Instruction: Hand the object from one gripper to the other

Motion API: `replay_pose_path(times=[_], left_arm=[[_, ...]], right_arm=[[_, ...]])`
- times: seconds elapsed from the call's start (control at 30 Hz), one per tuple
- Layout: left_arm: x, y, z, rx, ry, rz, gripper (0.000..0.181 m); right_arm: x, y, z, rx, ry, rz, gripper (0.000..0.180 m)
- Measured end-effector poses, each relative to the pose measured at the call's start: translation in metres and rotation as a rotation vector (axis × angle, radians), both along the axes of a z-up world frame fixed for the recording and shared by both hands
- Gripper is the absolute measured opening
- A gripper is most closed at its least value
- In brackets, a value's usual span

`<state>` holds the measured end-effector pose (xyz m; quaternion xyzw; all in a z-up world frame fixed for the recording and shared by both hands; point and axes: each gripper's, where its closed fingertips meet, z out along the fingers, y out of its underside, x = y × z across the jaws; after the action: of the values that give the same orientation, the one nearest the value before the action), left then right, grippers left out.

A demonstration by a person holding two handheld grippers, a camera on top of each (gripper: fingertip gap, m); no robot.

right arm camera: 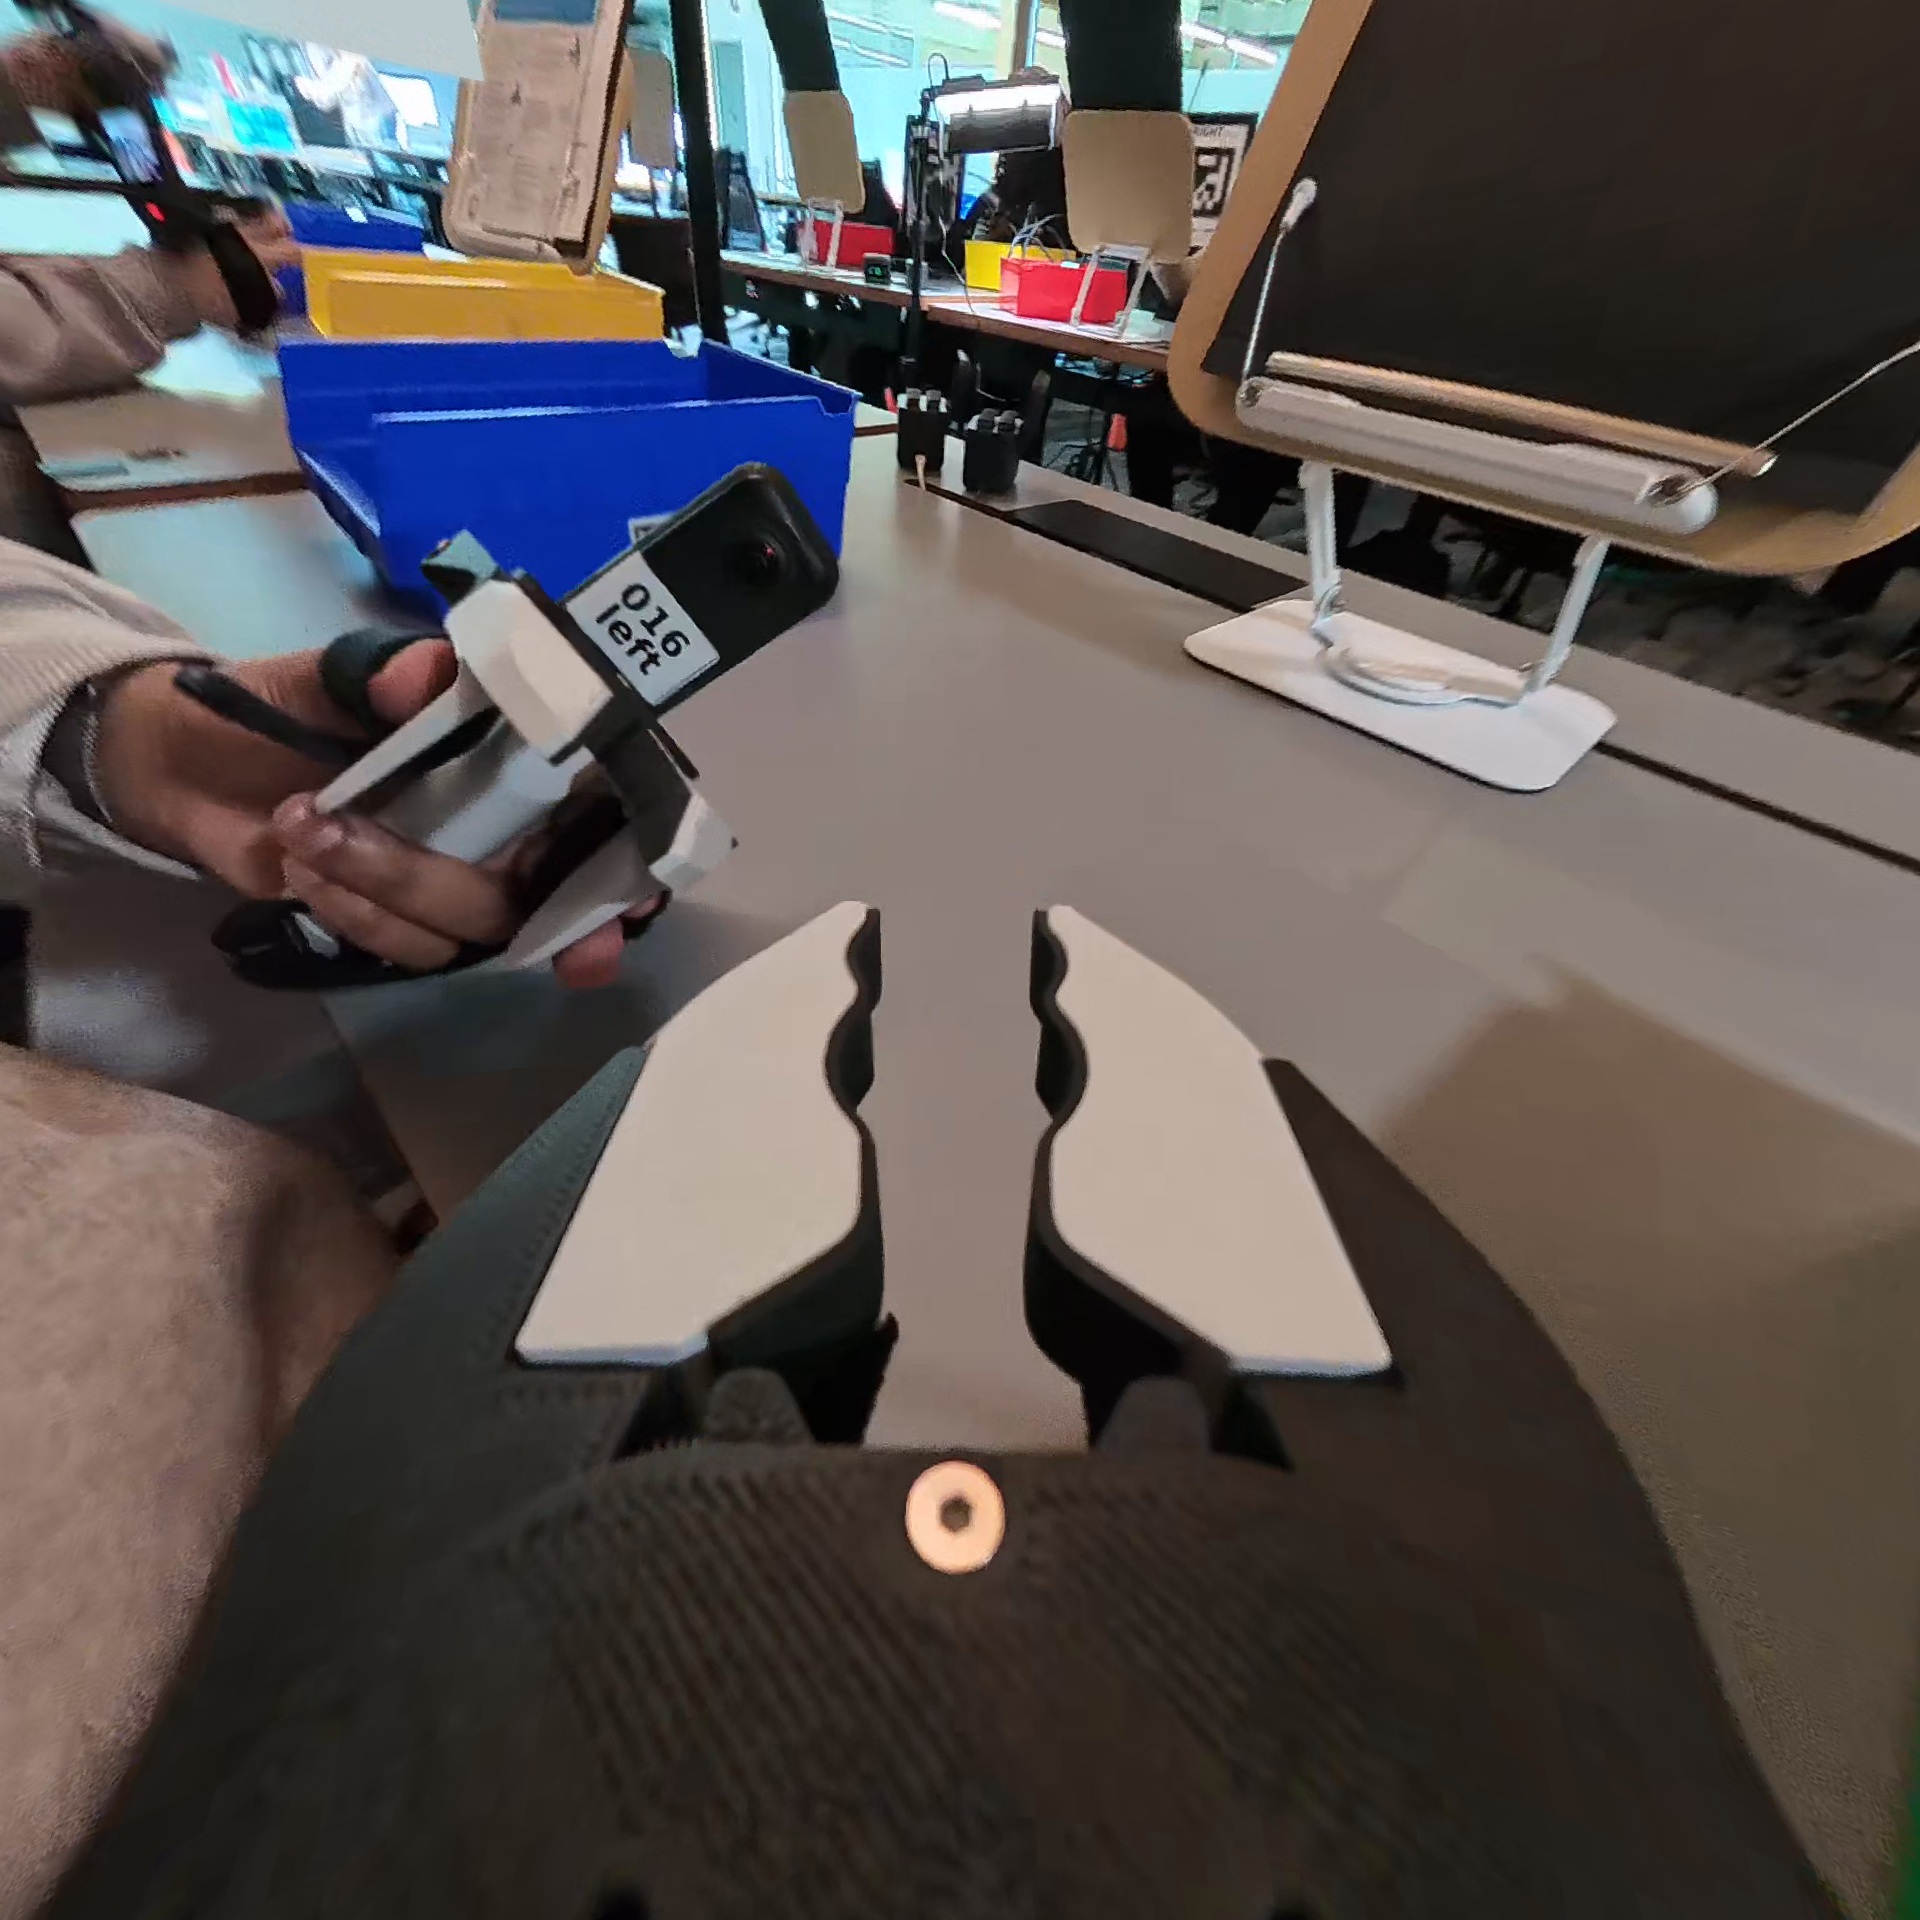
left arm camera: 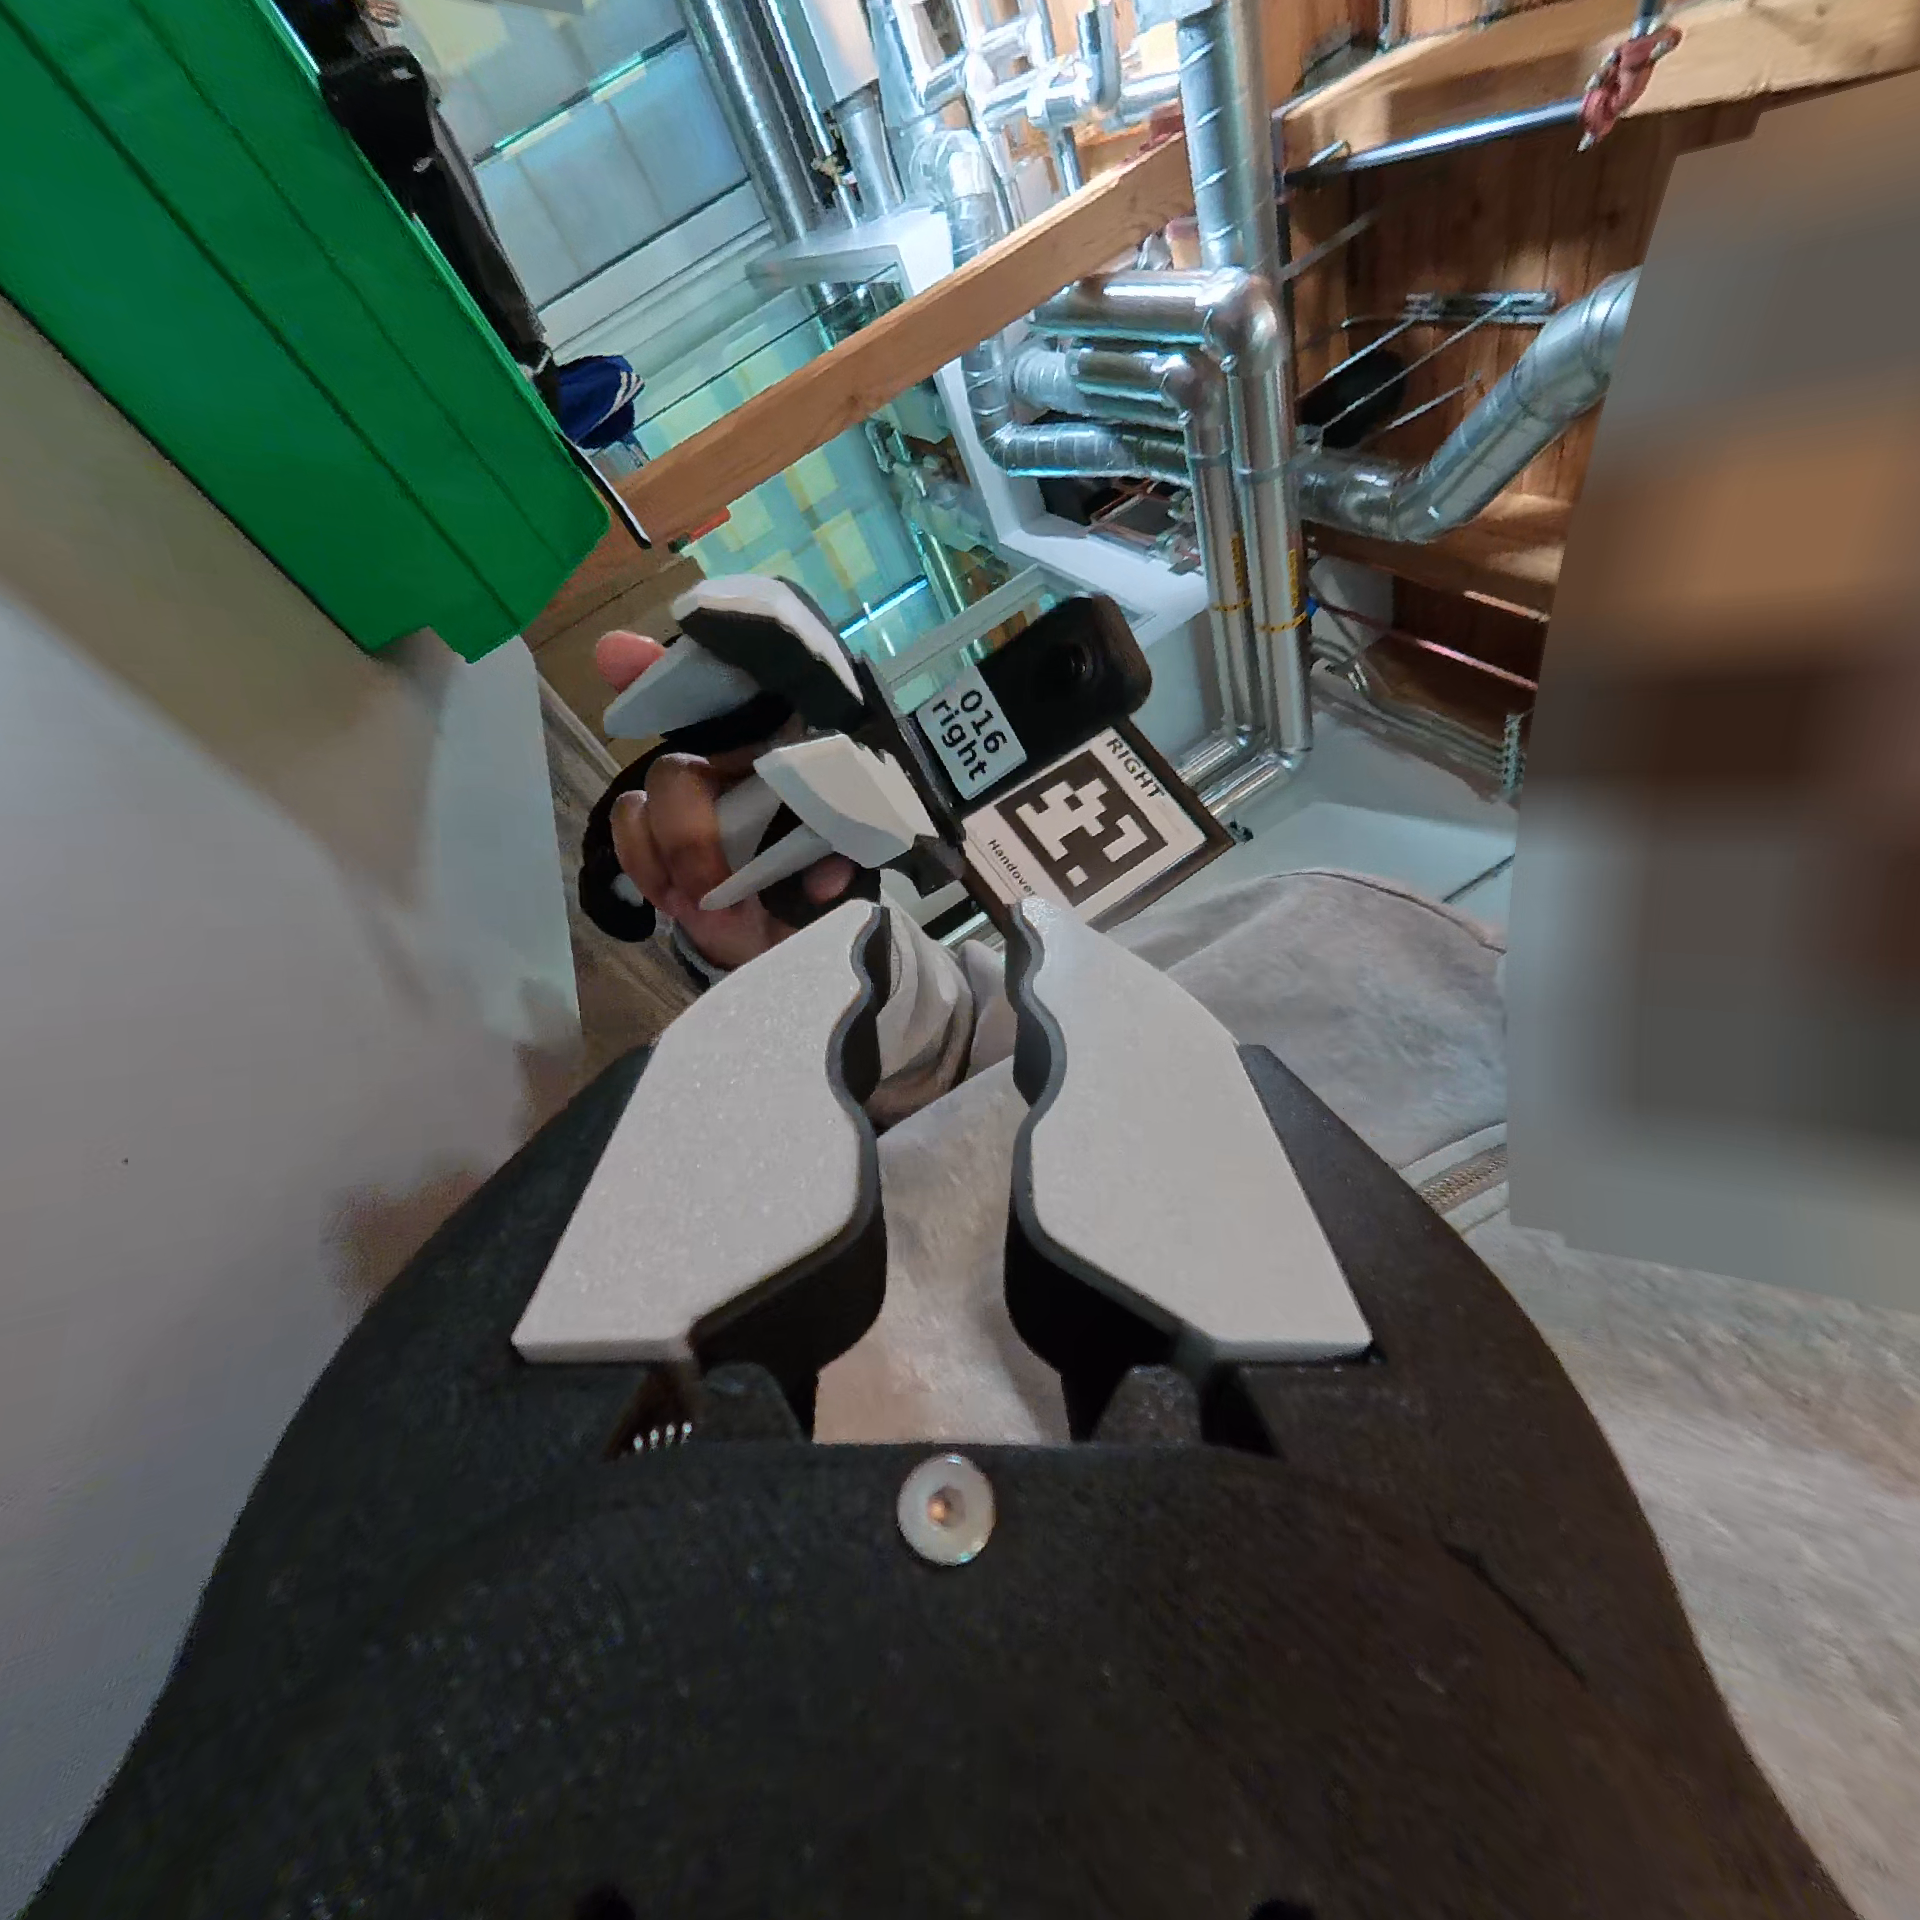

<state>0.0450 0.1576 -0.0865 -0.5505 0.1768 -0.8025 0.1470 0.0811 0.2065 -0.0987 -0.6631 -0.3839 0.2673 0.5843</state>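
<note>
In the left wrist view my left gripper (left arm camera: 951,914) is open and empty, its white fingers (left arm camera: 727,1143) a narrow gap apart, above a grey sleeve. Beyond it a hand holds the right gripper (left arm camera: 790,717), facing me, with nothing visible between its jaws. In the right wrist view my right gripper (right arm camera: 956,920) is open and empty above the grey table (right arm camera: 1143,831). The left gripper (right arm camera: 613,738) is held by a hand at the left, tilted toward the table. No object to pass shows in either view.
A green bin (left arm camera: 260,312) is at the upper left of the left wrist view. On the table stand a blue bin (right arm camera: 582,457), a yellow bin (right arm camera: 478,291) behind it, and a white stand (right arm camera: 1455,675) holding a dark board at the right.
</note>
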Motion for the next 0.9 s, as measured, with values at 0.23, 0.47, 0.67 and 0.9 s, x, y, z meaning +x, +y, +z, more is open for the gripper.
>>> replay_pose_path(times=[0.23,0.47,0.67,0.9], left_arm=[[-0.001,-0.008,0.022,0.079,-0.007,0.022,0.022],[-0.068,0.015,0.073,0.329,0.147,0.213,0.019],[-0.232,0.070,0.081,0.555,0.556,0.585,0.022],[-0.424,0.112,-0.002,0.276,1.053,0.816,0.021]], right_arm=[[-0.020,0.000,-0.018,-0.137,0.045,0.046,0.022],[-0.028,0.001,-0.019,-0.129,0.038,0.028,0.021],[-0.040,0.003,-0.023,-0.132,0.008,-0.001,0.021],[-0.080,0.005,-0.035,-0.164,-0.067,0.027,0.020]])
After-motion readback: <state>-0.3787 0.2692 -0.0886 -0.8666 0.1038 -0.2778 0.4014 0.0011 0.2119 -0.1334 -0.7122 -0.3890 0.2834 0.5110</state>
